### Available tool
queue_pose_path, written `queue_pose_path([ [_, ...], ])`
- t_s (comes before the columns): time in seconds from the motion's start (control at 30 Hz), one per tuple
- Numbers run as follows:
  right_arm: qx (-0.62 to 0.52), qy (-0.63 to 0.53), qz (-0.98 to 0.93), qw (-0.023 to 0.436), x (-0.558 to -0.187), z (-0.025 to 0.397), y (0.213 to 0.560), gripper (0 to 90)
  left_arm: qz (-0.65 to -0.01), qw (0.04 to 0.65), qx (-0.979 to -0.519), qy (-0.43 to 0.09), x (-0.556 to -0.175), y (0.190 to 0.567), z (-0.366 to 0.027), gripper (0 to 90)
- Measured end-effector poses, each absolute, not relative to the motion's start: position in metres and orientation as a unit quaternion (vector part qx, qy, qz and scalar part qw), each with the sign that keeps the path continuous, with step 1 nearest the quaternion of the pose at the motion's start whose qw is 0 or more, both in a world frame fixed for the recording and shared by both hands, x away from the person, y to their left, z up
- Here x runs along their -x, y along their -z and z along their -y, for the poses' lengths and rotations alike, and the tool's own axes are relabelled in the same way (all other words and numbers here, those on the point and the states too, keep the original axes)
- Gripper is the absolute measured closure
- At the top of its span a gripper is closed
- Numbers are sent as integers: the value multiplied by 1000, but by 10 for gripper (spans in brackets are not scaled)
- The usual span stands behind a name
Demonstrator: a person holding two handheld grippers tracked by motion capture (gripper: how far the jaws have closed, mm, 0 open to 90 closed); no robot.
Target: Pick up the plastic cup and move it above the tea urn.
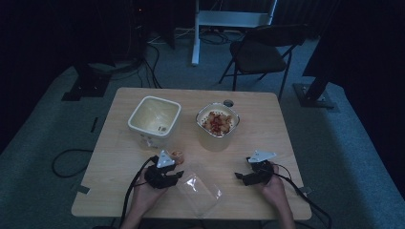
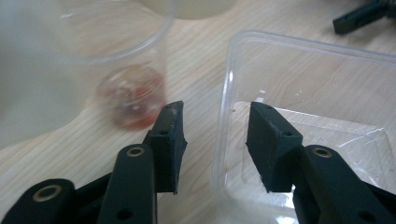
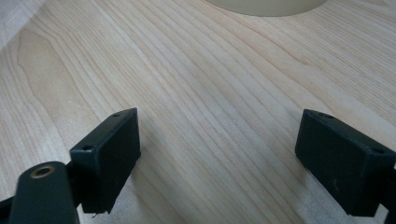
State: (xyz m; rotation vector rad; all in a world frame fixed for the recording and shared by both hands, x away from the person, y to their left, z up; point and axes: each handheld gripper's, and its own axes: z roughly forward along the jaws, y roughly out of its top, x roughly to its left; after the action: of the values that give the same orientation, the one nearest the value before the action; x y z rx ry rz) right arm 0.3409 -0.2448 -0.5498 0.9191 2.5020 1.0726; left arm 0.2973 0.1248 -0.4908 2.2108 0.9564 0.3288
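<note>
On the far left of the light wooden table (image 1: 119, 157) stands an empty cream square container (image 1: 154, 119), and near it, just beside the left gripper, a small clear plastic cup (image 2: 133, 88) holds a low layer of reddish food. The left gripper (image 2: 215, 140) sits at the near left with its jaws moderately apart, straddling the left wall of the clear square plastic tray (image 2: 308, 79): one jaw is outside the rim and one inside, neither pressing on it, so the tray is not yet gripped. The tray lies at the near centre, between the two grippers, and appears empty. Far of it, right of the cream container, stands a cream round tub (image 1: 217, 126) filled with red and tan food pieces. The right gripper (image 3: 217, 154) rests low over bare wood at the near right, jaws wide and holding nothing. Judged from this layout, the work is at an early stage: seizing the tray wall and any filling remain to be done.
</note>
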Motion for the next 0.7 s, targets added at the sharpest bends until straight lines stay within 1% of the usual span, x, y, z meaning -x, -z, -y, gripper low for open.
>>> queue_pose_path([
  [0.07, -317, -370, -863, 134, -341, 245, 550, 137, -366, 335, -860, -120, -303, 495, -119, 575],
  [0.13, -317, -370, -863, 134, -341, 245, 550, 137, -363, 329, -865, -106, -305, 497, -118, 698],
  [0.2, -317, -370, -863, 134, -341, 245, 550, 137, -361, 320, -870, -102, -304, 498, -120, 795],
  [0.3, -317, -370, -863, 134, -341, 245, 550, 137, -355, 324, -871, -95, -298, 496, -130, 843],
  [0.47, -317, -370, -863, 134, -341, 245, 550, 137, -370, 331, -862, -101, -288, 491, -159, 858],
  [0.7, -317, -370, -863, 134, -341, 245, 550, 137, -422, 348, -831, -104, -278, 489, -212, 864],
])
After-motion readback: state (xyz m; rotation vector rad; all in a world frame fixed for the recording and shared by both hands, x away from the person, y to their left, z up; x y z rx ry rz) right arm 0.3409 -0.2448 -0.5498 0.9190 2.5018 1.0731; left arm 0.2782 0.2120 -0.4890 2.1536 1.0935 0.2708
